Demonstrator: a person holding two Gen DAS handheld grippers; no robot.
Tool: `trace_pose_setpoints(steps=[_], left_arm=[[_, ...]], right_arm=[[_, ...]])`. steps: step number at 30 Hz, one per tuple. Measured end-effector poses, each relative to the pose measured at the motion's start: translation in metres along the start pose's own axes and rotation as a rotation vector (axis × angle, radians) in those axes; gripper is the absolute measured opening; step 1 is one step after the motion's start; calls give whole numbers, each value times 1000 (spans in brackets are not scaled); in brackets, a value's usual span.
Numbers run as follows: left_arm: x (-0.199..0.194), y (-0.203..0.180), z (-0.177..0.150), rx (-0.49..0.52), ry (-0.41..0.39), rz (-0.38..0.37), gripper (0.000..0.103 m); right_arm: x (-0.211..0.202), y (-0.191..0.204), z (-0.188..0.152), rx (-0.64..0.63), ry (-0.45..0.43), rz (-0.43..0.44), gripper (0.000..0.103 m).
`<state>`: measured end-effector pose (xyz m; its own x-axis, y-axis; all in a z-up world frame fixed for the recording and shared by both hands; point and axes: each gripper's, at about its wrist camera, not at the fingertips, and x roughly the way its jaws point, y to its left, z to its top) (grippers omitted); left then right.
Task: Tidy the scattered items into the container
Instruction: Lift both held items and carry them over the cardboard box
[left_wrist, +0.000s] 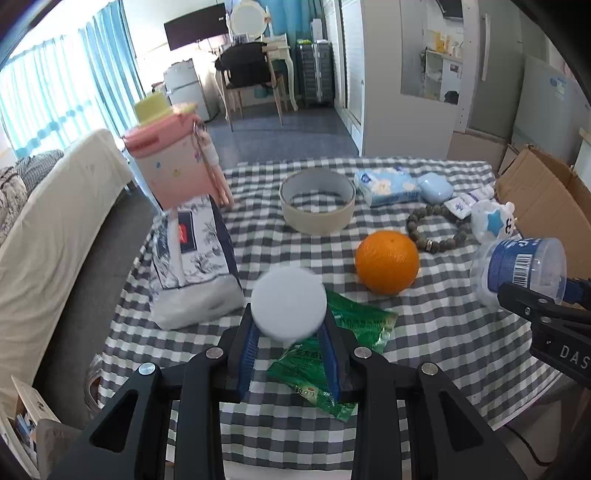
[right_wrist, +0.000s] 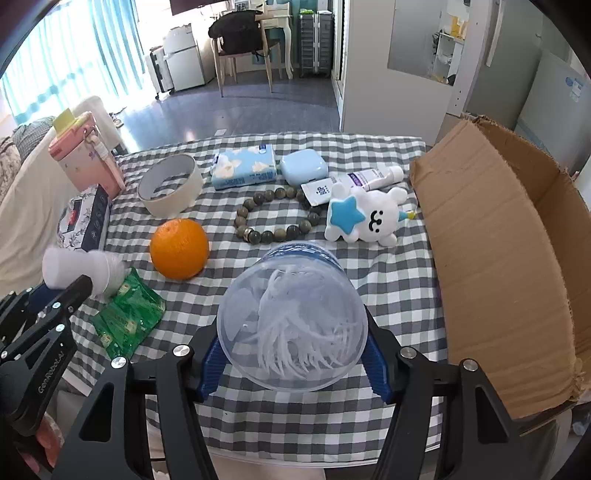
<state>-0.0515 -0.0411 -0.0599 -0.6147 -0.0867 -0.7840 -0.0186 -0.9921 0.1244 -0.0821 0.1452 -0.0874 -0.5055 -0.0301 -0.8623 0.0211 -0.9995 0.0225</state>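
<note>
My left gripper (left_wrist: 290, 332) is shut on a white round jar (left_wrist: 289, 302), held above a green snack packet (left_wrist: 332, 350); the jar also shows in the right wrist view (right_wrist: 79, 271). My right gripper (right_wrist: 293, 363) is shut on a clear plastic tub with a blue label (right_wrist: 293, 317), held above the checked table; the tub also shows in the left wrist view (left_wrist: 521, 269). The cardboard box (right_wrist: 509, 258) stands open at the table's right. An orange (right_wrist: 180, 248), bead bracelet (right_wrist: 277, 216), plush toy (right_wrist: 364, 218) and tape roll (right_wrist: 170, 190) lie scattered.
A tissue pack (right_wrist: 243, 166), blue case (right_wrist: 303, 168), white tube (right_wrist: 373, 177) and sachet (right_wrist: 317, 192) lie at the back. A pink bottle (left_wrist: 173, 158) stands on a patterned tissue package (left_wrist: 195, 258) at the left edge. A sofa (left_wrist: 44, 229) is left of the table.
</note>
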Motion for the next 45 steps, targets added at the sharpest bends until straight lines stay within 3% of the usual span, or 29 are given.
trace_pose_setpoints(steps=[16,24,30,38,45], left_arm=[[-34,-15,13,40,-80,-28,31],[-61,-51,34,109,-122,-74,31],[-95,-104,63,180,-188,-160,31],[-139,-208,96,328,-283,-348,31],[-133,-291,104,433,-264,-436,31]], right_arm=[[-27,-1,4,1,-57,0,62],[-62,-40,8,81,-118,0,61],[-103,-88,11,150,-191,-57,61],[-147,-170,5,278,-245,-171,61],[-148,-236,-5,391,-201,-272,61]])
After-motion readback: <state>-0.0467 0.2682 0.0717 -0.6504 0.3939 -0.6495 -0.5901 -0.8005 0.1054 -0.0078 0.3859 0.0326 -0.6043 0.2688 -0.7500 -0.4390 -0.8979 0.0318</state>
